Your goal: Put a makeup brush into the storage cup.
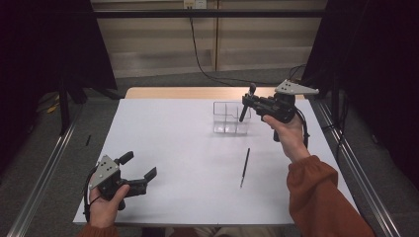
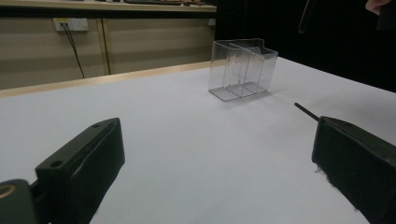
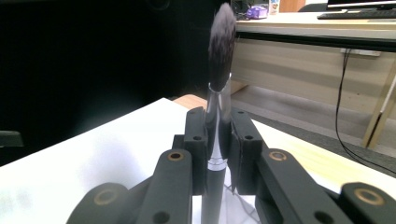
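Observation:
My right gripper [image 1: 248, 102] is raised at the far right of the table, shut on a makeup brush [image 1: 242, 114]. The brush stands nearly upright, its lower end just above a clear divided container [image 1: 222, 106]. In the right gripper view the dark bristles [image 3: 221, 42] point up, and the silver ferrule and black handle are clamped between the jaws of that gripper [image 3: 219, 128]. A thin black stick [image 1: 244, 167] lies on the white table to the near right of the container. My left gripper [image 1: 139, 165] rests open at the near left with nothing between its jaws.
The left gripper view looks across the white table [image 2: 187, 121] to the clear container [image 2: 243, 70] and the tip of the thin stick [image 2: 306, 111]. A wooden strip [image 1: 188, 93] borders the table's far edge. Dark curtains and metal rails flank both sides.

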`<state>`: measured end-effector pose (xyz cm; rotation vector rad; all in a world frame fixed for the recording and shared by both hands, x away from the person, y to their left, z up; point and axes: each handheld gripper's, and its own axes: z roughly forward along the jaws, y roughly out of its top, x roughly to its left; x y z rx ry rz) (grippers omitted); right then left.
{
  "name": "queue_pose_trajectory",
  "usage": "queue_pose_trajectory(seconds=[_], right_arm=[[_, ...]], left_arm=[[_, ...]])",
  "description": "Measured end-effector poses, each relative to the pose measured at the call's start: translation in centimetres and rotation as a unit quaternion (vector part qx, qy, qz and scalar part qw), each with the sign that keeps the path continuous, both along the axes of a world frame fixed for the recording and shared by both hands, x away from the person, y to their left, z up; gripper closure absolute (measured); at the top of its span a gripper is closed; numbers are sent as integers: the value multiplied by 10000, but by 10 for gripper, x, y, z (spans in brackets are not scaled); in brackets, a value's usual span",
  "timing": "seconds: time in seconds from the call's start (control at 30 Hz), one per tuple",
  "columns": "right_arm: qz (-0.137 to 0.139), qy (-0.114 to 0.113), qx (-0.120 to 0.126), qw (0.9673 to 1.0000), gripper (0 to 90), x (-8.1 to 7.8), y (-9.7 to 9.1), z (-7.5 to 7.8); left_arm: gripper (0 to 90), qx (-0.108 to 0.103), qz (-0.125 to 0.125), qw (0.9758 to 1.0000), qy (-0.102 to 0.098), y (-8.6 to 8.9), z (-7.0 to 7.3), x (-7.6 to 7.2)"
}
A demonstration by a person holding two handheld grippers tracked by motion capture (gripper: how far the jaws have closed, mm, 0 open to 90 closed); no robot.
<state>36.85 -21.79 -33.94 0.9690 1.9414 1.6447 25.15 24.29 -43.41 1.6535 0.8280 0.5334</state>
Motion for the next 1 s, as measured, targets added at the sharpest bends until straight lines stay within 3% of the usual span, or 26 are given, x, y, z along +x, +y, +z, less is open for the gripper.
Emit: queue_pose_trajectory(seconds=[0.53, 0.77, 1.0], right_arm=[[-410, 14, -322, 9986, 796, 31, 9, -1], [-669, 177, -415, 9967, 796, 49, 5, -13], [-729, 236, -421, 9962, 796, 55, 2, -21]], left_arm=[[25, 29, 18, 10000, 40, 0, 0, 0], [25, 35, 17, 10000, 26, 0, 0, 0], [25, 28, 31, 10000, 46, 1, 0, 0]])
